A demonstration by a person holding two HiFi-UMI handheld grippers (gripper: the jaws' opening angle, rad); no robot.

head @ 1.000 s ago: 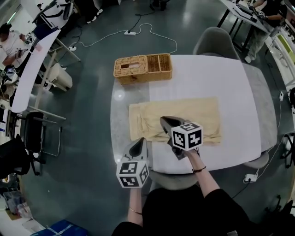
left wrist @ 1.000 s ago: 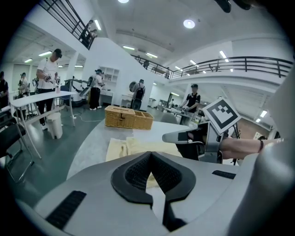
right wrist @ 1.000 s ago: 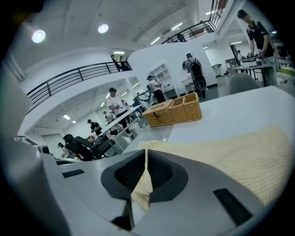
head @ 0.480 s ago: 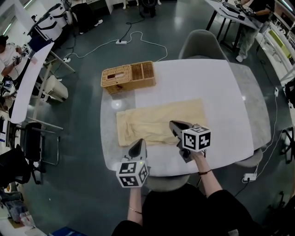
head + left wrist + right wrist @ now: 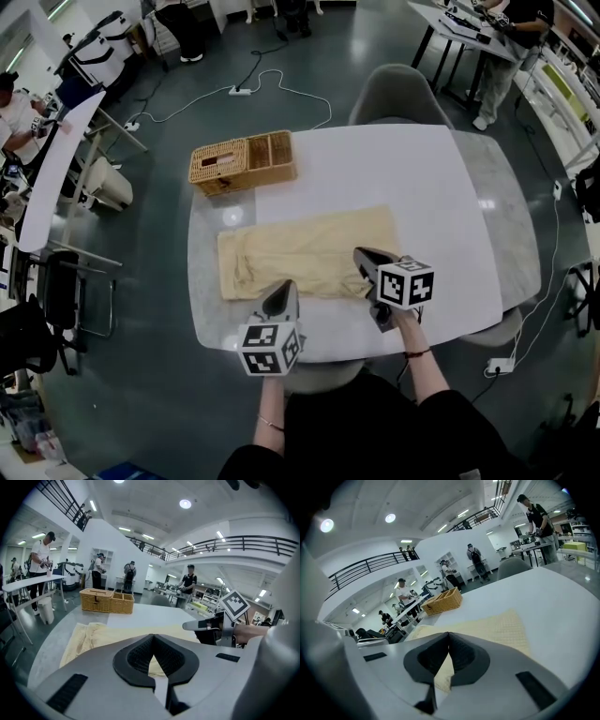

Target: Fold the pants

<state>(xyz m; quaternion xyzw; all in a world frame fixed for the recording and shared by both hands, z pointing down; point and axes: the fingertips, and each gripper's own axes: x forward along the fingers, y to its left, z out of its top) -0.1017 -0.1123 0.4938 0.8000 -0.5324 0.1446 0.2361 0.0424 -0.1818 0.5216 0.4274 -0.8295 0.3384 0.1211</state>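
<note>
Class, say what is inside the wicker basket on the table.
The wicker basket has two open compartments at its right end in the head view; nothing shows in them. A slotted lid covers its left part, hiding whatever lies there.

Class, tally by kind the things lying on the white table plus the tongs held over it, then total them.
Pale yellow fabric pants: 1
Rectangular woven wicker basket: 1
Grey plastic left tongs and right tongs: 2
Total: 4
</note>
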